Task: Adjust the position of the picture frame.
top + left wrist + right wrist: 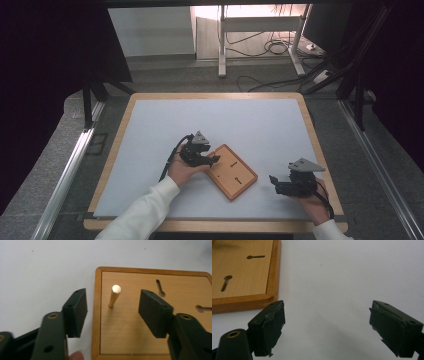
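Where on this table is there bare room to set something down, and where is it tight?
The whole far half of the white mat, beyond the wooden board, is bare, as is the strip between the board and the right hand-held gripper. It is crowded at the board's left end, where the left hand-held gripper straddles the brass peg.

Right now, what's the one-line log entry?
left claw: open, around peg | right claw: open, on mat | board: flat

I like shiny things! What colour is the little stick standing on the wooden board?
The little stick is golden, like brass, with a bright tip. The left gripper view shows it best.
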{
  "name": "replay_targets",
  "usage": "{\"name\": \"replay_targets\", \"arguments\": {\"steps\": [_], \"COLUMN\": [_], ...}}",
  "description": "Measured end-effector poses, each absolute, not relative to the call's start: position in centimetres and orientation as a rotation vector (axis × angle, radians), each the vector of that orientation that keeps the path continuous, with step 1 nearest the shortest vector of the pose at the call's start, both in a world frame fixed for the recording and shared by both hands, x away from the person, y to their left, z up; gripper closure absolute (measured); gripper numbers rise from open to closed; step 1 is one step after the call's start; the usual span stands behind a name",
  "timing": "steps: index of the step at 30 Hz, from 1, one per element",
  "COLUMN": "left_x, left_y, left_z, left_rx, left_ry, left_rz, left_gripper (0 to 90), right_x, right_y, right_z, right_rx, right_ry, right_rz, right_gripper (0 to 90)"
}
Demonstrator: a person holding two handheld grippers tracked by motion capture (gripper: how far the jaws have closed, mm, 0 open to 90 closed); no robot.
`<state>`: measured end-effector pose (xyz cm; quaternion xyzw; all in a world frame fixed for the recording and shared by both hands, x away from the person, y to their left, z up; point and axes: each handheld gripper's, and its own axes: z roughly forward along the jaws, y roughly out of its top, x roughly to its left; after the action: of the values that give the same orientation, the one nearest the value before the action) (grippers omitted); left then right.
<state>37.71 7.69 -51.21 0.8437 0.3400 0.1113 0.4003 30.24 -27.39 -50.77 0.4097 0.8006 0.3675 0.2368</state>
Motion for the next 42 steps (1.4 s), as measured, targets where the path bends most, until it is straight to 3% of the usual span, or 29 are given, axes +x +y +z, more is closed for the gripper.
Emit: {"name": "replay_targets", "arguments": {"steps": [18, 42], "left_x": [37.98, 38.30], "left_y": [6.85, 7.71], "left_z": [-52.22, -51.65], "left_rx": [2.126, 2.079], "left_ry": [0.849, 0.793], "left_rz": [0.316, 0.258], "left_gripper": [84.0, 84.9], "right_x": [30.21, 30.09], "right_y": [-27.32, -27.57], "right_z": [-51.14, -50.92], "right_rx": [1.124, 1.120], "right_ry": [2.211, 2.201], "right_rz": [0.991, 1.016], "right_gripper": [13.4, 13.2]}}
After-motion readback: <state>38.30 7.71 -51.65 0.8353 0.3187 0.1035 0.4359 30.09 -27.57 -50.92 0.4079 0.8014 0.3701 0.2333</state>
